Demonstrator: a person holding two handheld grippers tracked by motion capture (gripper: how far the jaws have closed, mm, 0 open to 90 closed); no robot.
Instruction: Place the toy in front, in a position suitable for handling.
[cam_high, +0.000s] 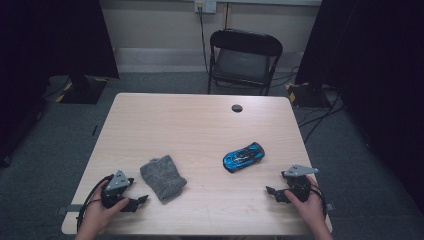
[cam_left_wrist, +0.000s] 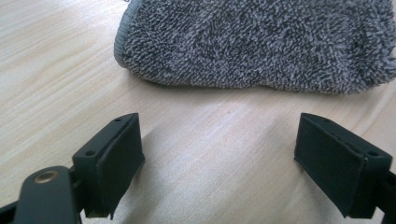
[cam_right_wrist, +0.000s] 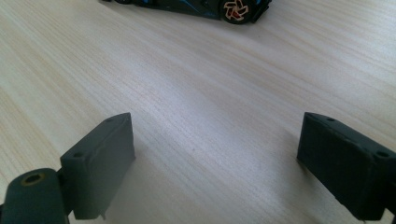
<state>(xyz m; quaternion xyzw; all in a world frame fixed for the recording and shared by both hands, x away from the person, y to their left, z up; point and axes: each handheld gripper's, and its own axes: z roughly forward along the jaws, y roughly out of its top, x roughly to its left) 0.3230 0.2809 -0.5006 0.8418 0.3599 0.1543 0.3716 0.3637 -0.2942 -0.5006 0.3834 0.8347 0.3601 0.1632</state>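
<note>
Resting at the near table (cam_high: 200, 120) edge, left gripper (cam_high: 141, 200) beside grey cloth (cam_high: 163, 177), right gripper (cam_high: 270, 191) short of blue toy car (cam_high: 243, 156). Left gripper view: jaws wide, empty, cloth (cam_left_wrist: 261, 42) just ahead. Right gripper view: jaws wide, empty, car (cam_right_wrist: 205, 7) farther off. Judging nothing handled yet; all work remains.

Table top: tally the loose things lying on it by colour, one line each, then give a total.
Grey: 1, the folded cloth
Blue: 1, the toy car
Total: 2, both lying on the wooden table
</note>
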